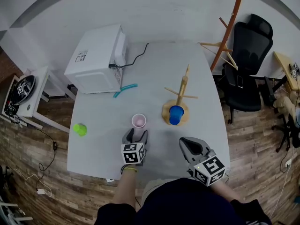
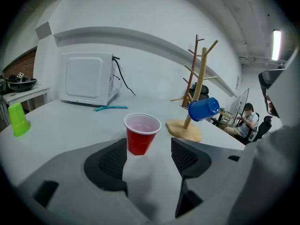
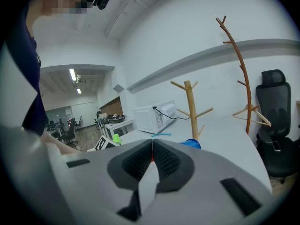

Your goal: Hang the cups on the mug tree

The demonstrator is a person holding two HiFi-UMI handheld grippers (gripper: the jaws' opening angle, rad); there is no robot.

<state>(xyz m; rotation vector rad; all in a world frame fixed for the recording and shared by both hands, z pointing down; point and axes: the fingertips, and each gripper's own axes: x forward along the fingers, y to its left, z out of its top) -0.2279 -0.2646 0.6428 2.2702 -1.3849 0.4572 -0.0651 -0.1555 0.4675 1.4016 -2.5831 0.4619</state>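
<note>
On the table (image 1: pixel 108 144) in front of you, the job looks about a third done. One blue cup (image 1: pixel 176 115) already hangs tilted on a low peg of the mug tree (image 1: pixel 180 97), just above its round base. Two are left, by the look of it. The red cup (image 1: pixel 138 121) stands upright, mouth up, left of the tree and apart from it. The green cup (image 1: pixel 80 129) sits well off toward the table's left edge.

Your left gripper (image 1: pixel 136 136) is low over the near part of the table and points straight at the red cup. Its fingers (image 2: pixel 112 158) are spread wide, and the cup stands just ahead of the gap between them, touched by neither pad. So that cup is not yet in your grip.

Your right gripper (image 1: pixel 187 146) hangs near the table's front edge, below the tree and apart from it. Its fingers (image 3: pixel 140 161) are pressed together with nothing in them. It angles toward the tree but takes no part for now.
</note>
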